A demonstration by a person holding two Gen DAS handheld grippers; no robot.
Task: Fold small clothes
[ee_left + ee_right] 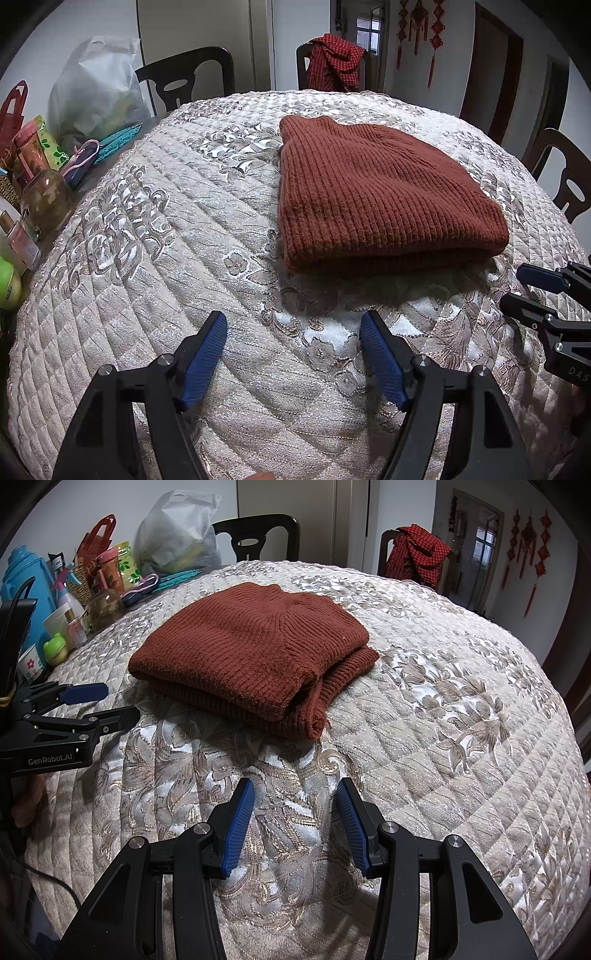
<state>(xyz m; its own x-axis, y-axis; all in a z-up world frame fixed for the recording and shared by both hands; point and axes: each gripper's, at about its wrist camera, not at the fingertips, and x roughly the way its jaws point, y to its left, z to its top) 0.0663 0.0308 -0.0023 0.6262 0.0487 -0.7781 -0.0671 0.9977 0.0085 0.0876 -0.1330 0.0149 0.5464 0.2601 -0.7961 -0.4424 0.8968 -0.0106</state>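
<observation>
Folded sweater (pixel 255 664) underlayers hidden; both claws agape.

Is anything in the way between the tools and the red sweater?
Nothing visible. Only bare quilted cloth lies between the open right tool and the folded sweater, and likewise before the open left tool.

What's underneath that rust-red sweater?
The folded sweater lies on a quilted floral cover. Its own folded layers show at the edge; the cover beneath it, and the table under that, stay hidden.
</observation>
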